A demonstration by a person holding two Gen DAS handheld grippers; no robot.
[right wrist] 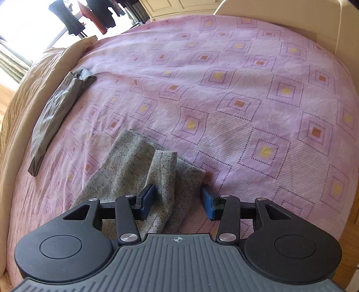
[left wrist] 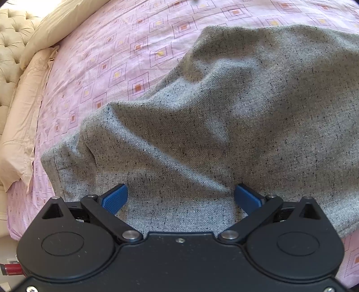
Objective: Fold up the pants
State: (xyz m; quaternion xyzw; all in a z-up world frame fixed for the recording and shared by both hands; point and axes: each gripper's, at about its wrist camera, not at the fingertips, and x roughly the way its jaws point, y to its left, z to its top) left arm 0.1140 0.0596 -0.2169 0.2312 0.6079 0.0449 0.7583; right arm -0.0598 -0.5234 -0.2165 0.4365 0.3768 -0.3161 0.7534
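Grey speckled pants (left wrist: 224, 116) lie rumpled on the pink patterned bed sheet (left wrist: 107, 56) and fill most of the left wrist view. My left gripper (left wrist: 180, 197) hovers over their near edge, open wide, blue pads clear of the cloth. In the right wrist view one end of the pants (right wrist: 134, 166) lies in loose upright folds. My right gripper (right wrist: 177, 200) is open over it. A raised fold stands between the fingers, close to the left pad (right wrist: 147, 200) but not pinched. The right pad (right wrist: 208, 202) sits just off the cloth over the sheet (right wrist: 246, 101).
A folded grey-green garment (right wrist: 56, 112) lies near the bed's left edge. Beige pillows (left wrist: 22, 112) and a tufted headboard (left wrist: 11, 33) line the left side. Dark clothes (right wrist: 89, 15) hang by a bright window. Wood floor (right wrist: 354, 202) shows past the bed's right edge.
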